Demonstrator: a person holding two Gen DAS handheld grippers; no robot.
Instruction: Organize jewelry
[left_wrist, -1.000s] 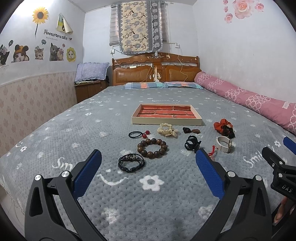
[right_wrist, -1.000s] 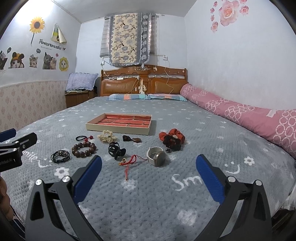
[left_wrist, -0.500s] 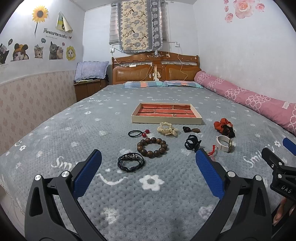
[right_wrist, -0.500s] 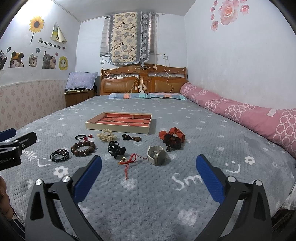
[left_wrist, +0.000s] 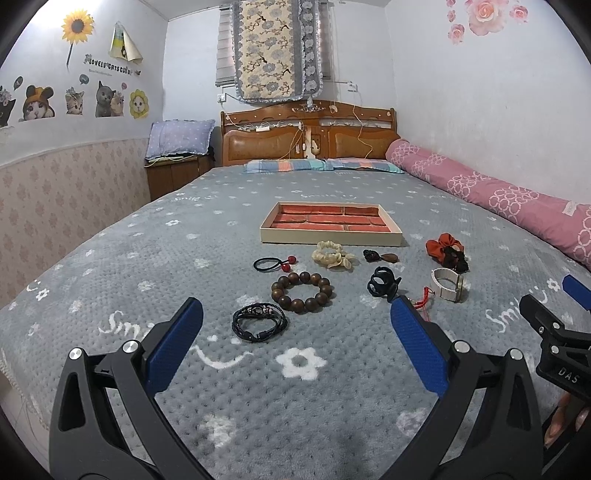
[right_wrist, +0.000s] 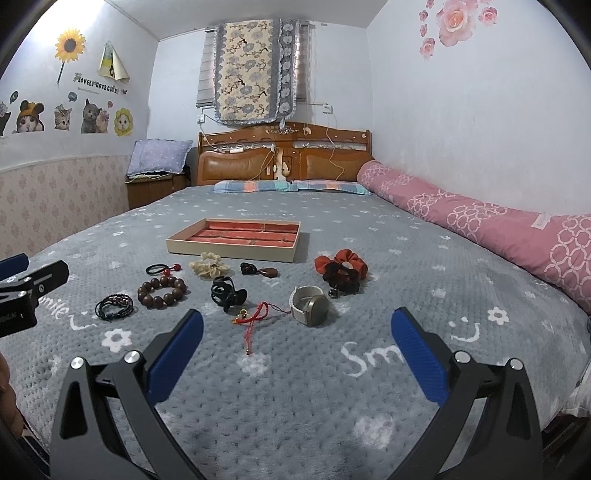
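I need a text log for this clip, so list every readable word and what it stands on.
"LOVELY CATS CLUB": wall sticker above the cat pictures; small, so the reading is approximate.
"Smile": white lettering on the grey blanket, partly hidden by the right gripper.
"DAS": right gripper's black body, seen in the left wrist view; the rest is cut off.
White tag on the pink bolster: unreadable.

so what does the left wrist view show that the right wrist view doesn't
Only the left wrist view shows the right gripper, poking in at its right edge.

Only the right wrist view shows the left gripper, at its left edge, and the whole red cord charm, which the left view mostly hides behind a finger.

Both show the tray, the wooden bead bracelet, the watch and the scrunchie, all on the grey blanket. Both grippers are open and hold nothing.
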